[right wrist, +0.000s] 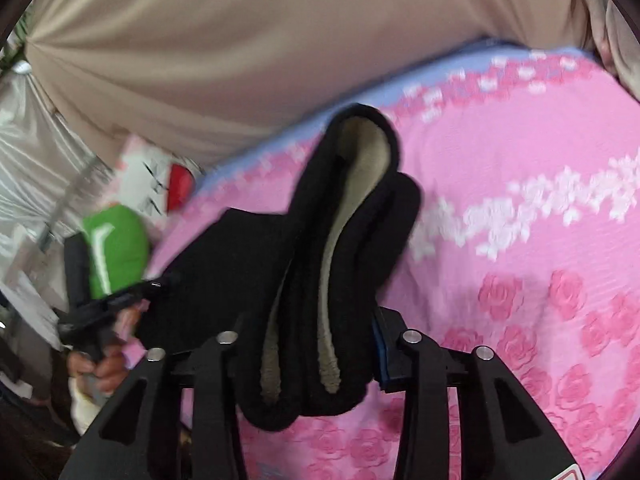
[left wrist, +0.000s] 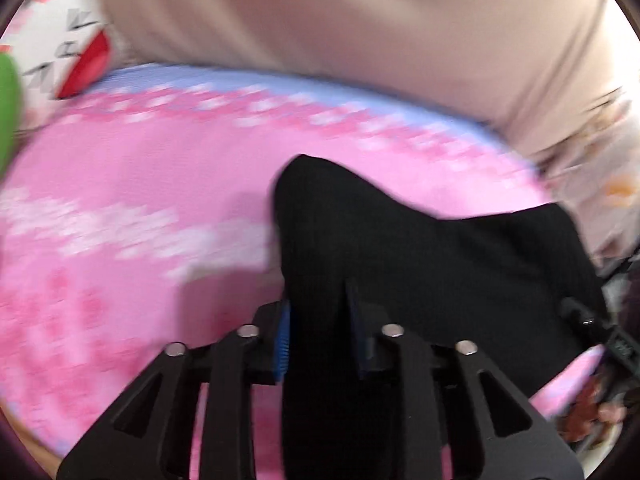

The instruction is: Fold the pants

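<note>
Black pants [left wrist: 420, 248] with a pale fleecy lining [right wrist: 360, 168] hang lifted over a pink flowered bed cover [left wrist: 140, 184]. My left gripper [left wrist: 320, 316] is shut on one part of the black cloth, which drapes down between its blue-padded fingers [left wrist: 283, 340]. My right gripper [right wrist: 312, 344] is shut on a bunched, doubled part of the pants [right wrist: 340, 240], lining showing in the fold. The other gripper and the hand holding it show at the left of the right wrist view [right wrist: 104, 312] and at the right edge of the left wrist view [left wrist: 600, 332].
A beige cloth wall or headboard [left wrist: 360, 32] rises behind the bed. A white cartoon pillow with a red bow [right wrist: 160, 184] and a green object [right wrist: 114, 248] lie at the bed's far corner. A blue border [left wrist: 280, 84] edges the cover. The image is motion-blurred.
</note>
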